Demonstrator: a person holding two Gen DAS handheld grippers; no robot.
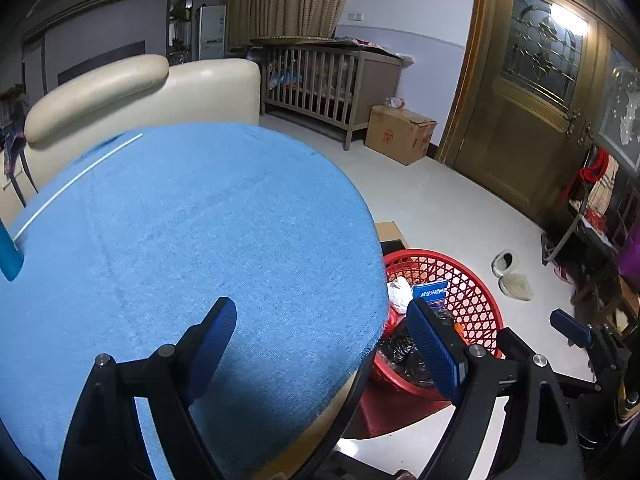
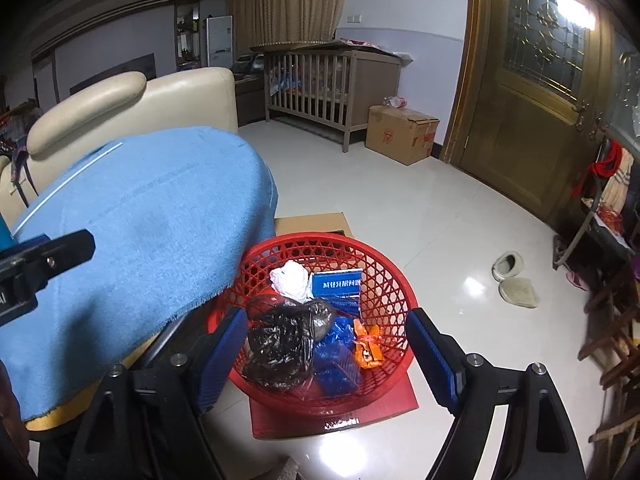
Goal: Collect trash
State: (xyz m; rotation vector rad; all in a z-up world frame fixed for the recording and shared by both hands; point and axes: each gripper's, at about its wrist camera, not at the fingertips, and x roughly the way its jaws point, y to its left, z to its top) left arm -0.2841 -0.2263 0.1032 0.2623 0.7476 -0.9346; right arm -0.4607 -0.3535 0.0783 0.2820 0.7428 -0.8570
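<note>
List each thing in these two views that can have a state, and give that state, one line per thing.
left gripper: open, empty, over the table edge
right gripper: open, empty, above the basket
red basket: upright on the floor, holding trash
black bag: crumpled, in the basket
white paper: crumpled, in the basket
blue box: leaning upright in the basket
blue tablecloth: spread over the table
door: shut

Blue box (image 2: 338, 286) in red basket (image 2: 384, 276): white print, too blurred to read.
</note>
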